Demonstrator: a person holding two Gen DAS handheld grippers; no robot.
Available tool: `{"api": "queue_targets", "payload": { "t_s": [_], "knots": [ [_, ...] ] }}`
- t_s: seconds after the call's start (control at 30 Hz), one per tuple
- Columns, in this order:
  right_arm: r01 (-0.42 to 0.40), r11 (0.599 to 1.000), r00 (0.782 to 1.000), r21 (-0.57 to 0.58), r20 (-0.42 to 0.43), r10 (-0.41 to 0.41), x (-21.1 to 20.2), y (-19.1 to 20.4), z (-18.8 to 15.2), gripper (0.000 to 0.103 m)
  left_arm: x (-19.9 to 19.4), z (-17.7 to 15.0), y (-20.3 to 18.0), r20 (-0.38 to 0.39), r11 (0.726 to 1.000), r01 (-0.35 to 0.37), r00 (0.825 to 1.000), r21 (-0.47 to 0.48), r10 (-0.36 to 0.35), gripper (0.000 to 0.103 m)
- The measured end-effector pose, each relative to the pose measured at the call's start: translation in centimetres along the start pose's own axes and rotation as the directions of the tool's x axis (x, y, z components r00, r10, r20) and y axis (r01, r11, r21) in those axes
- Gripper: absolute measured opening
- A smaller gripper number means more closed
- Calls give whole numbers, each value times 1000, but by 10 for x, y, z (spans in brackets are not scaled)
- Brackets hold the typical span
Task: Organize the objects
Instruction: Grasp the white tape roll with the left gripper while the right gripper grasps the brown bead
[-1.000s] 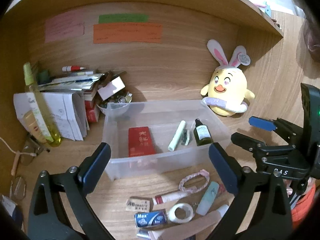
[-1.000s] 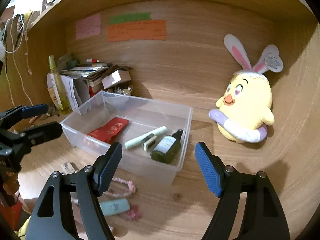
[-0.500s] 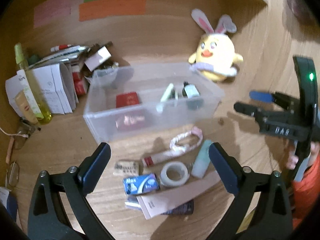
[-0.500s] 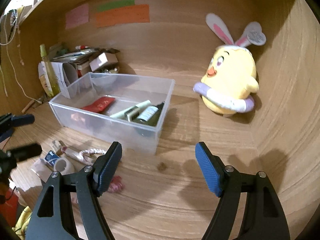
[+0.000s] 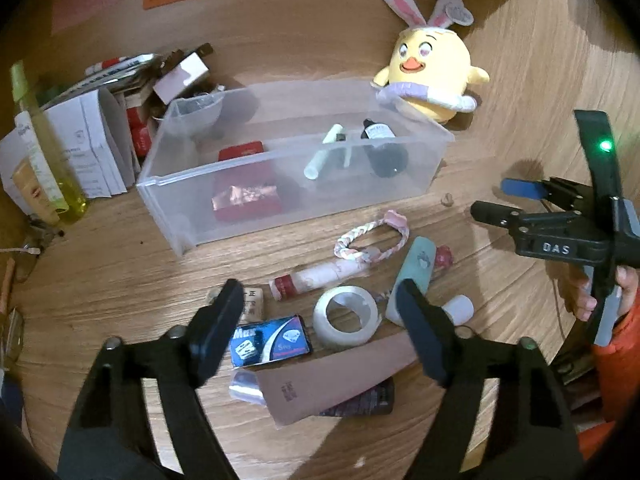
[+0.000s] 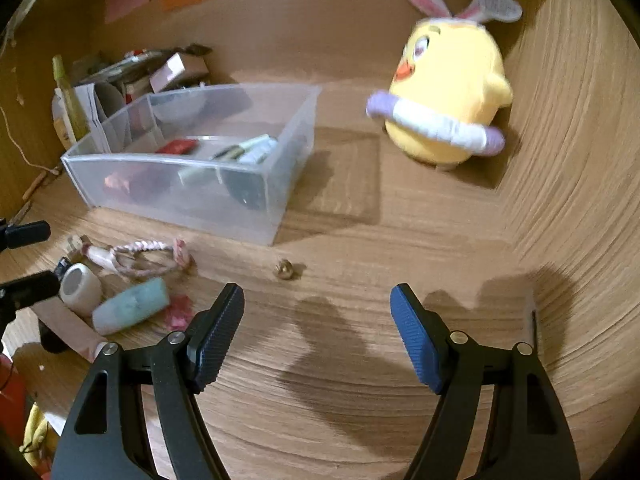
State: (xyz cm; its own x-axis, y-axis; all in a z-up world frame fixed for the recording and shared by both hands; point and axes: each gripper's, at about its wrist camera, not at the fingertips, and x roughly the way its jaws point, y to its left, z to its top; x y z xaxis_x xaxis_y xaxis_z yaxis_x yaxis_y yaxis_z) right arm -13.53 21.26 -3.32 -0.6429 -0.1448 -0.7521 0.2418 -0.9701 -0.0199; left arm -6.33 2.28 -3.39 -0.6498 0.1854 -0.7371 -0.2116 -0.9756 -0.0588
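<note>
The left gripper (image 5: 320, 308), jaws apart and just narrowing with nothing gripped, hangs over clutter at lower centre: a tape roll (image 5: 346, 322) touching a blue box (image 5: 272, 340). Closing here could catch both. The right gripper (image 6: 318, 320) is spread and empty; the clear bin (image 5: 280, 216) waits above.

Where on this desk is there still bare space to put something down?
The widest bare wood lies between the clear bin, the chick plush and the right side wall. It is crowded in front of the bin, around the tape roll and braided loop, and by the paper pile.
</note>
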Motion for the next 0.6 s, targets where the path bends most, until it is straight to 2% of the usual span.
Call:
{"api": "queue_targets", "payload": {
  "t_s": [0.23, 0.47, 0.6],
  "knots": [
    [-44, 999, 998, -8, -36, 43, 18, 3, 9, 50, 6, -1, -8, -23, 999, 13, 1000, 44, -12, 68],
    [-73, 997, 995, -31, -69, 71, 35, 13, 16, 30, 11, -6, -5, -58, 999, 19, 998, 47, -17, 68],
    [-67, 996, 996, -53, -65, 63, 36, 19, 17, 24, 16, -6, -3, -72, 999, 32, 997, 34, -30, 68]
  ]
}}
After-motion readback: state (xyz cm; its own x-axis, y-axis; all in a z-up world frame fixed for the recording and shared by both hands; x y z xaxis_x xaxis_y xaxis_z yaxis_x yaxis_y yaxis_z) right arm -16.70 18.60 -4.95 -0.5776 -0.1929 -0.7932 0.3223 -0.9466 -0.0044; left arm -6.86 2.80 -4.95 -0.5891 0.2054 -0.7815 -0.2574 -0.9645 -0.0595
